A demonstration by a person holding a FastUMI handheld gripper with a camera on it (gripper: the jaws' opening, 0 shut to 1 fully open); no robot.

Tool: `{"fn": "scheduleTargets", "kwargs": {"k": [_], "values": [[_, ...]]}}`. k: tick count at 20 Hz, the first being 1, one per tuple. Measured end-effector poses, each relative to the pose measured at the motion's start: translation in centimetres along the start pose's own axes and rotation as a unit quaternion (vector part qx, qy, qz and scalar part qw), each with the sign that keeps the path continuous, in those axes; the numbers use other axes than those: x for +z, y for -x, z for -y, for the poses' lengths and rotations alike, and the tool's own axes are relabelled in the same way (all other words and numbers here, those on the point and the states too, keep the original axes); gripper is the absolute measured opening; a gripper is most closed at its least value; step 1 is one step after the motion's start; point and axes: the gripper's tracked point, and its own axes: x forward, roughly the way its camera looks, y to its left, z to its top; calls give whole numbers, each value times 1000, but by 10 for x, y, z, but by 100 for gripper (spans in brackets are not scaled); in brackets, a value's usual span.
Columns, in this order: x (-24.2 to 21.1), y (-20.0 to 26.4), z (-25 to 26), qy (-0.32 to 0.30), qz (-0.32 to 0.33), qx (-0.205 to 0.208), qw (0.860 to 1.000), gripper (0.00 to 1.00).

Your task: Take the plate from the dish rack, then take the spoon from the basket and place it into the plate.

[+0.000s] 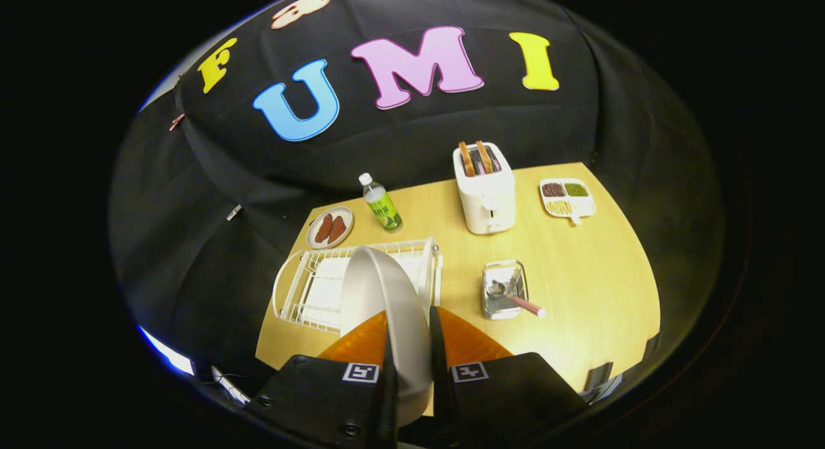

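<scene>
Pinching the plate (387, 307) edge-on between its two fingers, the gripper (410, 346) holds it lifted above the table (599, 288), with the dish rack (309, 288) just beyond and to the left of the fingers. The plate stands upright on its rim, its face turned left. Ahead and to the right lies the basket (504, 289), well apart from the plate, with the spoon (509, 296) in it, bowl inside and handle pointing out to the right. Setting the plate flat on bare wood comes next, I judge.
</scene>
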Motion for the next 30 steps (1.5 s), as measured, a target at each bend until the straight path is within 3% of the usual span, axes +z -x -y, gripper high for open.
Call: {"fn": "scheduleTargets", "kwargs": {"k": [4, 10, 17, 21, 23, 27, 28, 29, 30], "values": [[-73, 2, 29, -83, -38, 32, 995, 26], [-154, -31, 58, -146, -74, 58, 985, 26], [-203, -82, 91, -168, -116, 26, 979, 26], [-204, -99, 91, -204, -125, 34, 970, 26], [-210, -107, 97, -211, -131, 17, 969, 28], [-204, -105, 109, -200, -121, -4, 972, 44], [-199, -103, 111, -195, -113, -5, 974, 63], [-197, -101, 114, -186, -107, -10, 977, 72], [-195, -97, 117, -176, -103, -16, 979, 91]]}}
